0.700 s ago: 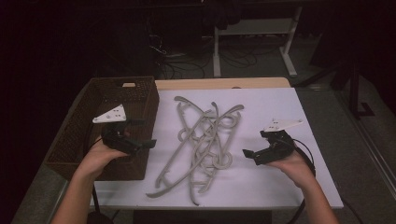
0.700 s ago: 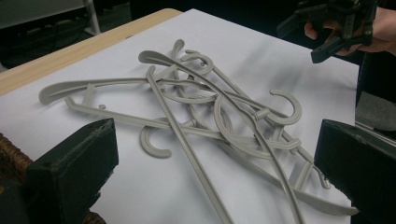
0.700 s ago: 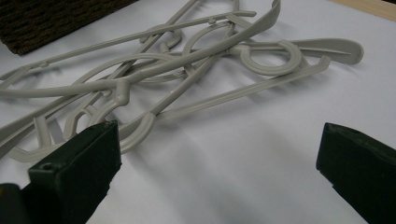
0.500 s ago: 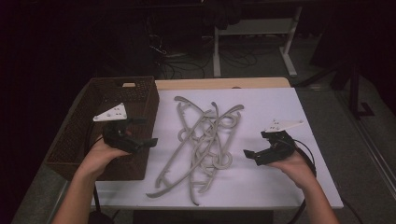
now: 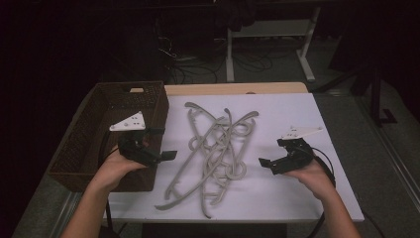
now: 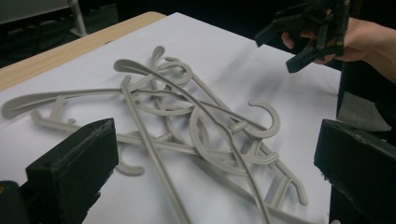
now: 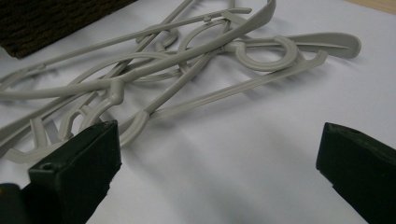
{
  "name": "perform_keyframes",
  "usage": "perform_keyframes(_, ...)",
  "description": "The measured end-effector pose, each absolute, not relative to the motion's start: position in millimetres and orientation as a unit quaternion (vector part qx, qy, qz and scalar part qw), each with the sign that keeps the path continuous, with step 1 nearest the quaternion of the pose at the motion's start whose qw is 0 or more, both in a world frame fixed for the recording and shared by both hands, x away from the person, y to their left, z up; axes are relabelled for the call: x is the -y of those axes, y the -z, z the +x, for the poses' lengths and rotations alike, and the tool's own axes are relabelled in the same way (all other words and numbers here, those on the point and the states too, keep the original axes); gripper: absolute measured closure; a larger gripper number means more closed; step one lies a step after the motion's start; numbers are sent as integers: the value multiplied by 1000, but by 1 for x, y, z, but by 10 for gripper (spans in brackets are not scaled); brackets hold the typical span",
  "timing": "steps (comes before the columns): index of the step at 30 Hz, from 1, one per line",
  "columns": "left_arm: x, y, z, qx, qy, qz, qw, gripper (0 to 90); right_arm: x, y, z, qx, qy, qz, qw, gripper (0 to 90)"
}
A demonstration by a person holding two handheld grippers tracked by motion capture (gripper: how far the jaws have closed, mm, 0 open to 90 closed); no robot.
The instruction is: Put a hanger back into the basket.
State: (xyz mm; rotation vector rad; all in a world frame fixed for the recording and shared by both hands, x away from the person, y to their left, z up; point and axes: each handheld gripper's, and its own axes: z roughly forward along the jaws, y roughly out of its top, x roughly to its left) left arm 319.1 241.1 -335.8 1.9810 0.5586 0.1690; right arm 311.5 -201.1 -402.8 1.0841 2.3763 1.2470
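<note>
Flanking the tangled hangers (image 5: 213,148) with both jaws wide and empty, the left gripper (image 5: 166,154) and right gripper (image 5: 265,162) seem poised to pick one free for the basket (image 5: 99,124).

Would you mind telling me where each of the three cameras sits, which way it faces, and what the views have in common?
High view: above the person's side, looking forward and down on the table; both forearms, left gripper and right gripper show, with the basket.
Left gripper view: rides the left gripper, looking between its open jaws across the hangers to the right gripper and hand.
Right gripper view: rides the right gripper, low over the sheet, facing the hangers and basket.
Shared: all three show the hanger pile.
</note>
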Motion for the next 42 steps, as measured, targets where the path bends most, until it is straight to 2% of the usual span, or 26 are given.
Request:
perform_keyframes(17, -208, 351, 315, -216, -45, 838, 500, 0, 197, 403, 310, -819, -427, 363, 122, 0)
perform_keyframes(29, -196, 356, 312, -218, -50, 840, 494, 0, 198, 405, 308, -817, -431, 361, 126, 0)
perform_keyframes(34, -184, 363, 308, -218, -62, 847, 480, 0, 199, 410, 304, -818, -430, 359, 129, 0)
perform_keyframes(42, -173, 381, 307, -221, -46, 851, 474, 0, 197, 414, 304, -812, -446, 356, 123, 0)
